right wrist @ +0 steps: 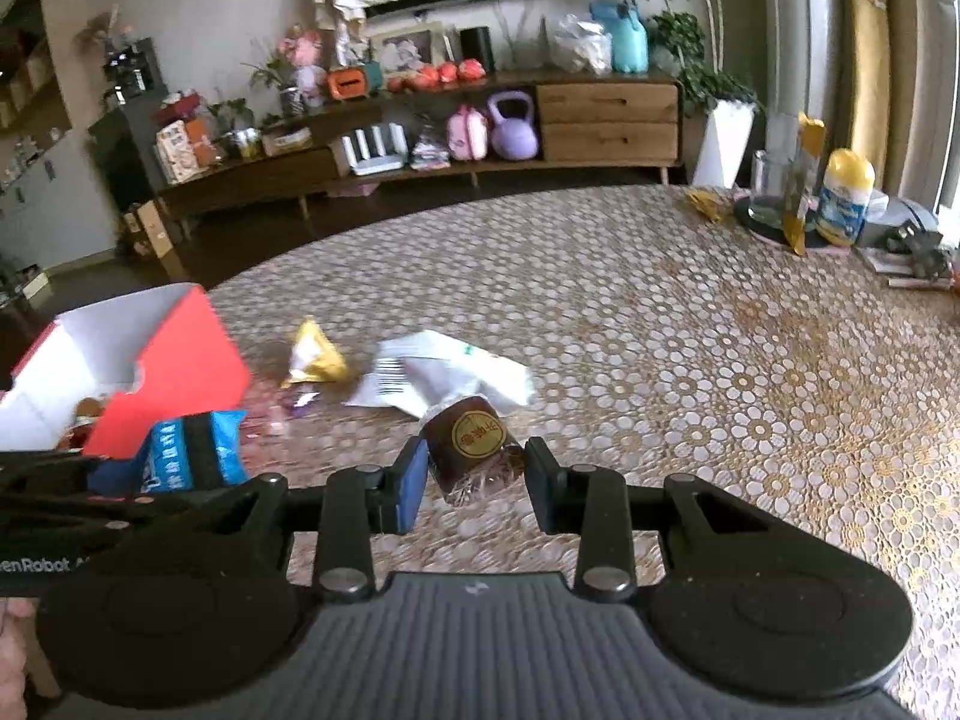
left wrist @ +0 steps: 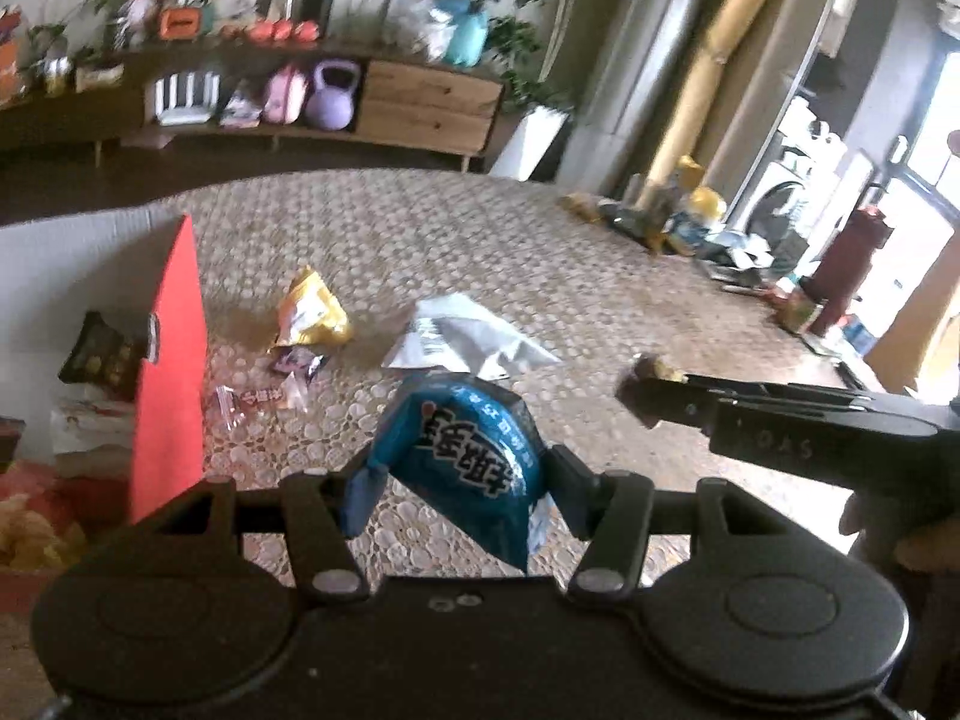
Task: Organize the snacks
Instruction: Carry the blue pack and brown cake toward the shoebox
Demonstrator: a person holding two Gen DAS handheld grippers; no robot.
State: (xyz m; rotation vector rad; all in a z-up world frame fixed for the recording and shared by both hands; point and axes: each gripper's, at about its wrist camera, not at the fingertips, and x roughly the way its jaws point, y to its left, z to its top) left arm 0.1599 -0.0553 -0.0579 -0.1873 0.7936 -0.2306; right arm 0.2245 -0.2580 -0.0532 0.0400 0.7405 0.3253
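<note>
My left gripper (left wrist: 459, 483) is shut on a blue snack packet (left wrist: 465, 450) with white lettering, held above the patterned tablecloth. The same blue snack packet (right wrist: 180, 450) shows at the left of the right wrist view. My right gripper (right wrist: 477, 477) is shut on a small brown wrapped cake (right wrist: 471, 441) with a round gold label. The right gripper (left wrist: 654, 393) also reaches in from the right of the left wrist view. A red box (left wrist: 171, 372) with a white inside stands open at the left, with snacks in it; the red box (right wrist: 150, 366) lies just beyond the blue packet.
On the tablecloth (right wrist: 660, 360) lie a yellow packet (right wrist: 315, 357), a white packet (right wrist: 444, 375) and small pink and purple sweets (left wrist: 258, 402). Bottles, a glass and clutter stand at the far right edge (right wrist: 840, 204). A low wooden sideboard (right wrist: 606, 120) runs behind the table.
</note>
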